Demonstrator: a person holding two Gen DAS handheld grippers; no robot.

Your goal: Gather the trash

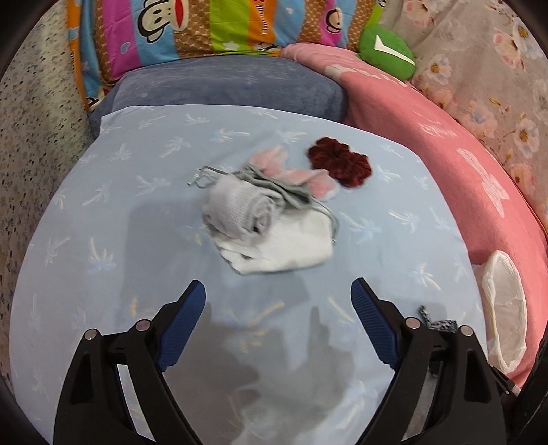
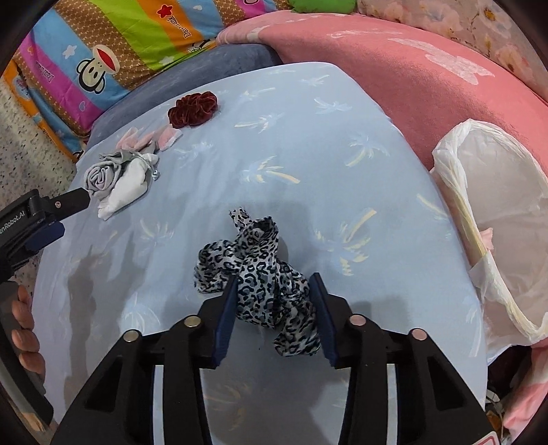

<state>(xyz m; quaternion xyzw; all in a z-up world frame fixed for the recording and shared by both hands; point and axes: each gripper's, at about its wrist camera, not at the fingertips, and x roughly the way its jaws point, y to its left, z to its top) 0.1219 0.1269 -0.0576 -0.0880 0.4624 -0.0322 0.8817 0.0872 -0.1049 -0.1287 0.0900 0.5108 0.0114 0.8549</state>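
The leopard-print cloth (image 2: 260, 270) is clamped between the right gripper (image 2: 274, 301) fingers; the left gripper (image 1: 278, 304) is held wide open, empty.

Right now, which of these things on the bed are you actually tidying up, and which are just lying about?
Part of the job:
- leopard-print cloth, between the right gripper's fingers
- grey and white fabric bundle, ahead of the open left gripper
- pink sock
- dark red scrunchie
- white-lined bin

Just lying about:
- monkey-print quilt
- pink blanket
- green plush toy
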